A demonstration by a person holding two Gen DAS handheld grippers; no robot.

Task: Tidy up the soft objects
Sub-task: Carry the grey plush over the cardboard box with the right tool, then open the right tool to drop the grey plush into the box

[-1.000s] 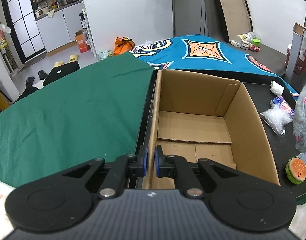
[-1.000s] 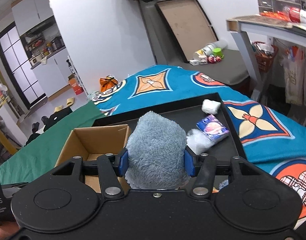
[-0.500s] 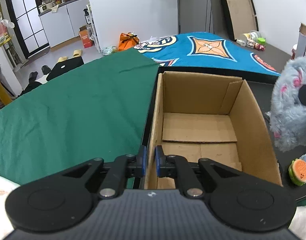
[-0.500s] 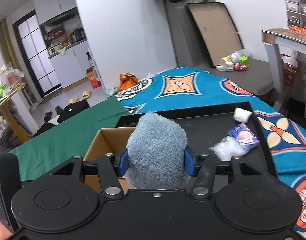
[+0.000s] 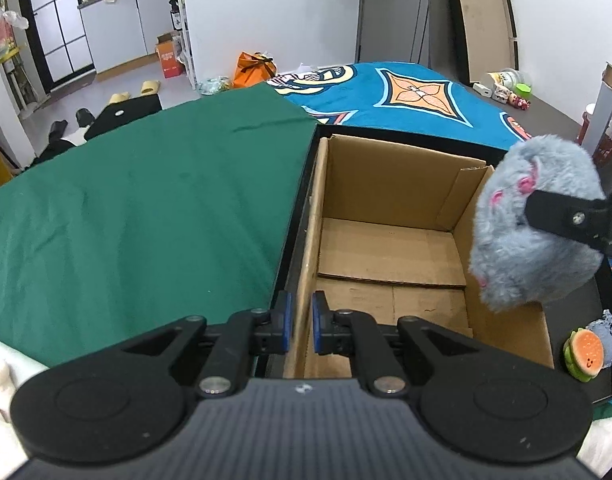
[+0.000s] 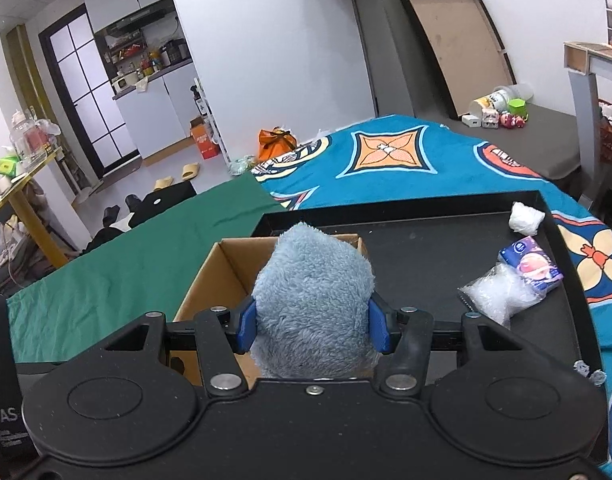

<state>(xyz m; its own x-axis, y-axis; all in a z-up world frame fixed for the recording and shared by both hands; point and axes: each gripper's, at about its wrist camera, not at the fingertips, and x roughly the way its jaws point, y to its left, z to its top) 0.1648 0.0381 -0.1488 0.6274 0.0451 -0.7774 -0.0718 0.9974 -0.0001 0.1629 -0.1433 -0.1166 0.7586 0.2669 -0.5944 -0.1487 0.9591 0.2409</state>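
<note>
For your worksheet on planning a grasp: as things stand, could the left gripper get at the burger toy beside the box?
Probably not yet. The left gripper is shut on the box wall, and the burger toy lies beyond the box's far side. It would have to let go first.

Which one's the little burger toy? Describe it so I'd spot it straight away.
Find the open cardboard box in the black tray. Just outside its near right corner lies the burger toy: a small squishy thing with an orange bun, a green layer and a smiling face, unlike the grey fluffy plush above it.
</note>
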